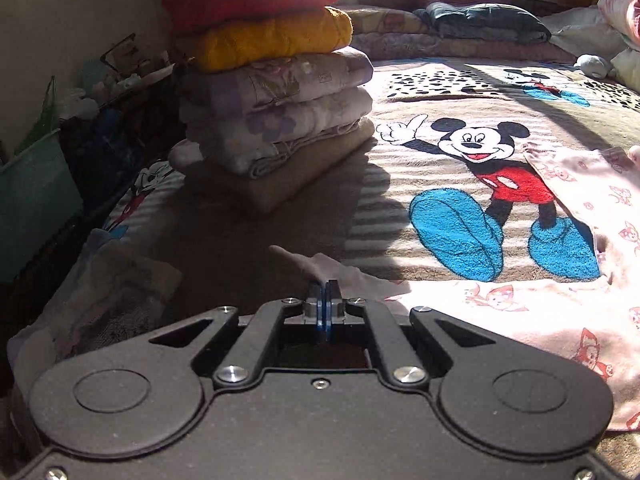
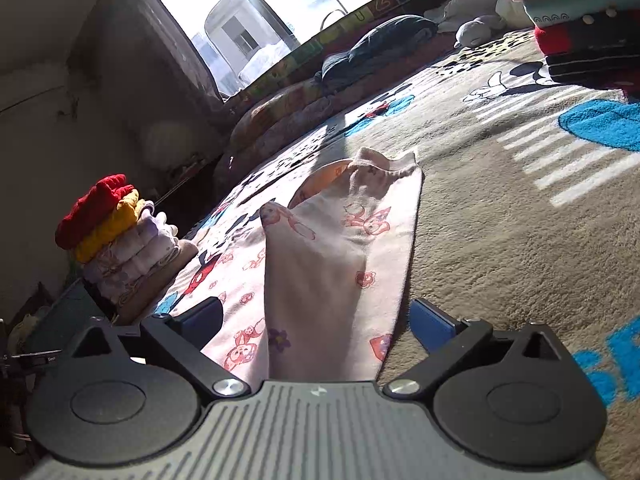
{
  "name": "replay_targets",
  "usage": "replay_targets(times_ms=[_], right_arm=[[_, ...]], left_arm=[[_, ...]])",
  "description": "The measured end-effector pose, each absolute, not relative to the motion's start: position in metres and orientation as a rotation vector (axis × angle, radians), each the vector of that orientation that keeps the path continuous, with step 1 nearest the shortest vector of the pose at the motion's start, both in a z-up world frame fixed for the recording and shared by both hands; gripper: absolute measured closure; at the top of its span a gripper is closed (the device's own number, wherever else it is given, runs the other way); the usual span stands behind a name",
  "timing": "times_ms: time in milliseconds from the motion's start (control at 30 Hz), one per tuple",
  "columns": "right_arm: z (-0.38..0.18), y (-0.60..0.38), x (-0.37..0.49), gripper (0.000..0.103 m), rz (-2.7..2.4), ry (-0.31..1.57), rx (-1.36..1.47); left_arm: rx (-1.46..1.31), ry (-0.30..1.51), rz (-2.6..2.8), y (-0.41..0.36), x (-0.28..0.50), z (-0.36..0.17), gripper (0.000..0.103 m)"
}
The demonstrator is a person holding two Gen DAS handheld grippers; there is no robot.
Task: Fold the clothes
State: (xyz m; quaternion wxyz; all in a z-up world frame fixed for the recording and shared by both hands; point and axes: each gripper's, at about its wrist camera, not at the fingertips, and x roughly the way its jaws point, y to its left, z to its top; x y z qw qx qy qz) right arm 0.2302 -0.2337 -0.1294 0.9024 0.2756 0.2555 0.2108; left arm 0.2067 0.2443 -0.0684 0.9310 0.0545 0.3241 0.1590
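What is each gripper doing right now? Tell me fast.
Left gripper: closed, pinching an edge of the pink garment.
Right gripper: open, fingers either side of the garment, holding nothing.

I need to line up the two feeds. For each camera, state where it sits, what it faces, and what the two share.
Left wrist: sits on the left tongs, low over the cartoon-mouse blanket, facing the stack of folded clothes; tongs shut on the pink printed garment.
Right wrist: sits on the right tongs, tilted, facing the window; tongs open around that garment.
Shared: garment, stack, blanket.
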Motion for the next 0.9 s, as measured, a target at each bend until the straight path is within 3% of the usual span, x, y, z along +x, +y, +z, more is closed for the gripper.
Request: replay_targets(times_ms=[133,300,567,800,833,900], right_arm=[[-0.129,-0.234,0.230,0.004,0.436,0.529,0.569],[-0.129,-0.234,0.230,0.004,0.437,0.530,0.568],[-0.129,-0.233,0.230,0.003,0.439,0.530,0.565],[-0.129,-0.232,0.232,0.002,0.445,0.532,0.559],[-0.129,-0.231,0.232,0.001,0.447,0.532,0.558],[-0.130,-0.231,0.232,0.001,0.449,0.532,0.557]], left_arm=[[-0.010,0.720,0.322,0.261,0.210,-0.081,0.102],[-0.170,0.727,0.370,0.286,0.206,-0.080,0.087],[-0.167,0.721,0.382,0.305,0.228,-0.067,0.087],[-0.136,0.842,0.254,0.307,0.268,-0.085,0.071],[-0.136,0.837,0.240,0.307,0.269,-0.086,0.073],[-0.131,0.824,0.193,0.307,0.269,-0.086,0.100]])
